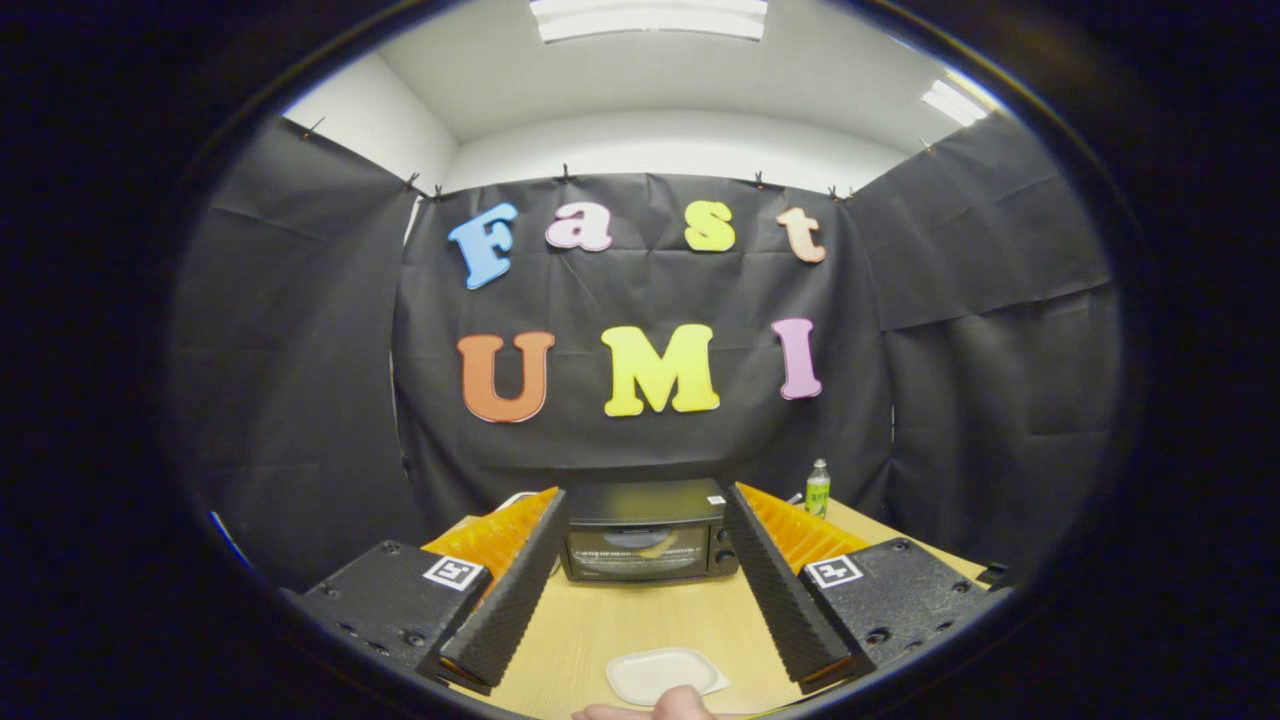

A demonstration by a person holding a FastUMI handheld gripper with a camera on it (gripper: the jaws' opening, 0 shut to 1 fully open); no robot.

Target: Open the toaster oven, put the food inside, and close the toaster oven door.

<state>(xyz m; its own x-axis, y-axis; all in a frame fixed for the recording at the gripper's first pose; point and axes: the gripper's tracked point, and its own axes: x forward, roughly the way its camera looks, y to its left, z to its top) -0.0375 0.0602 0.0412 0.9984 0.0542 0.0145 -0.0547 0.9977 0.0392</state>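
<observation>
While a green bottle (818,488) stands beside the shut toaster oven (648,541) on the table (640,620), I see my gripper (645,530) spread wide, empty, above a white plate (664,673) and food (668,706).

1. A small green bottle (818,488) stands upright on my light wooden counter (640,625), near its far right part.
2. Black cloth (300,380) hangs around the booth on three sides.
3. Ceiling lights (650,18) glow overhead.
</observation>
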